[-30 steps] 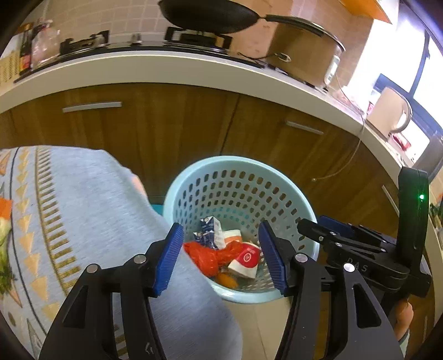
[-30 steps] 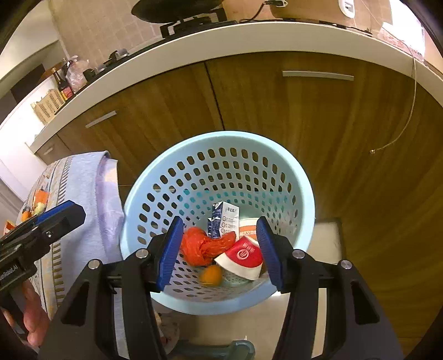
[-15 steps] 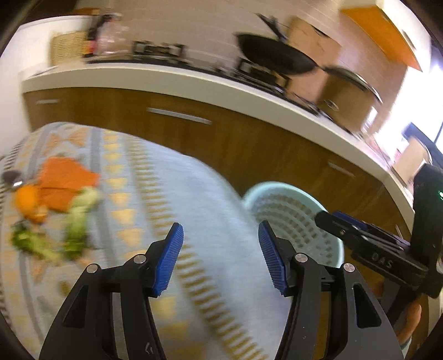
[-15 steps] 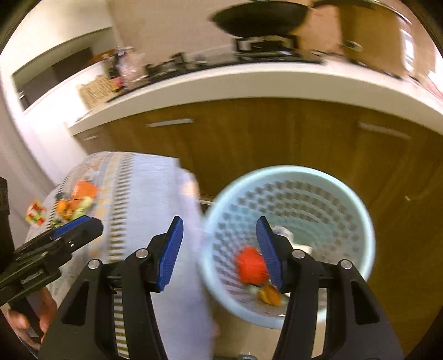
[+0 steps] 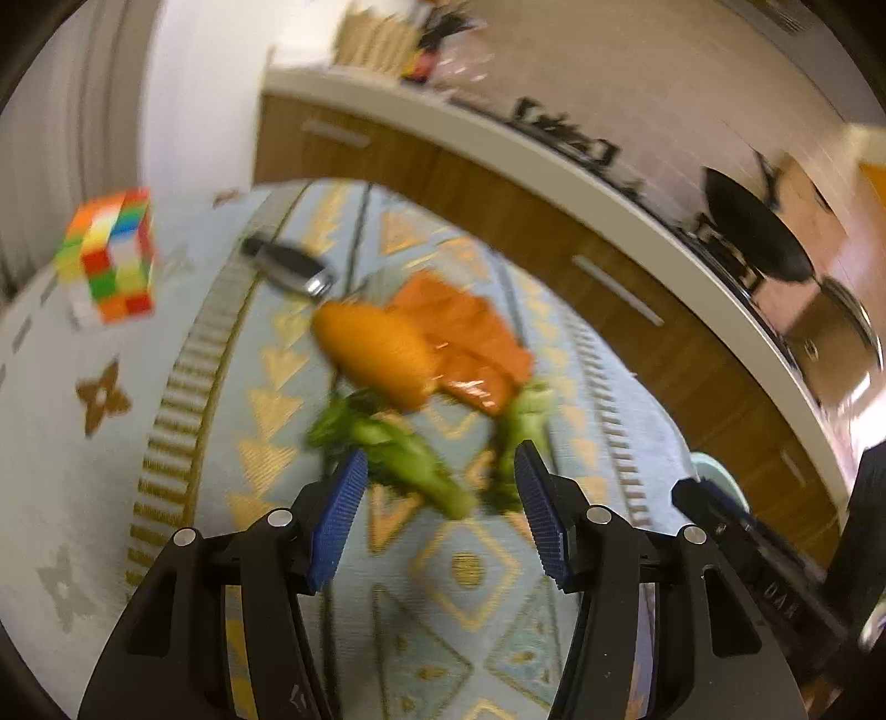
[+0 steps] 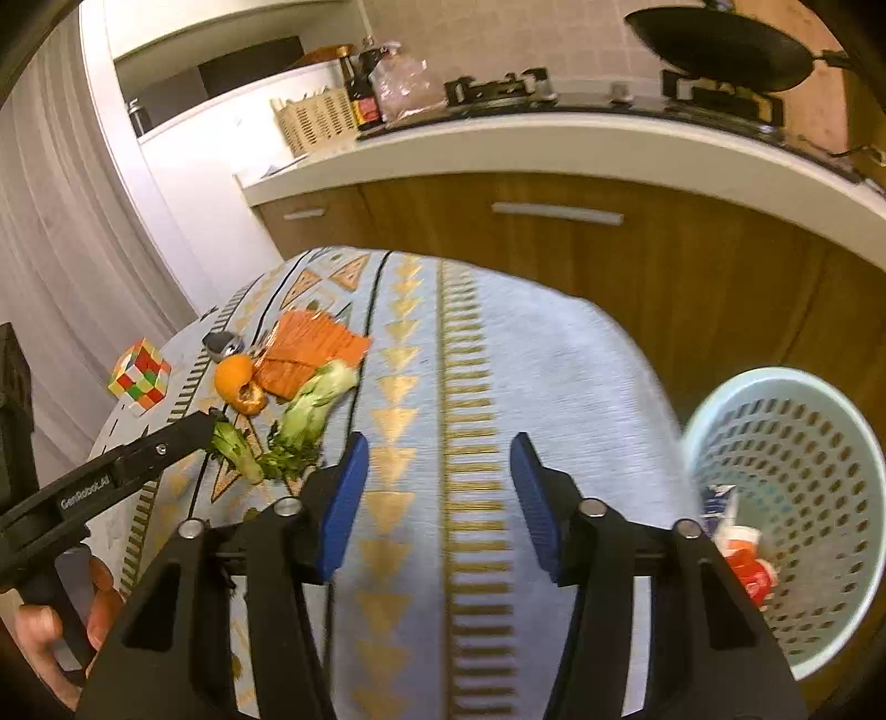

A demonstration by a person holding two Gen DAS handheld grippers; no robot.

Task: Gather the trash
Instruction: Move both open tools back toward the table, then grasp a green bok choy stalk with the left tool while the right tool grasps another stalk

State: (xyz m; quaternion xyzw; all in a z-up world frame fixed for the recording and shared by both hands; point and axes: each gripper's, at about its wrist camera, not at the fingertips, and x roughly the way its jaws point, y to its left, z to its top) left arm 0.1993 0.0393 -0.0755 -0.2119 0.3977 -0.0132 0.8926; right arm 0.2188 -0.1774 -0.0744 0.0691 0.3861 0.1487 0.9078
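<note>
Trash lies on the patterned tablecloth: an orange peel, an orange wrapper and green vegetable scraps. My left gripper is open and empty, hovering just short of the scraps; its finger shows in the right wrist view. My right gripper is open and empty above the cloth. The light blue basket stands at the right with trash inside.
A Rubik's cube and a dark key fob lie at the table's left. Wooden cabinets under a white counter with a pan stand behind. The left wrist view is blurred.
Both grippers have swung left from over the basket to the table. The left one now faces the vegetable scraps; the basket has slid to the right edge of the right view.
</note>
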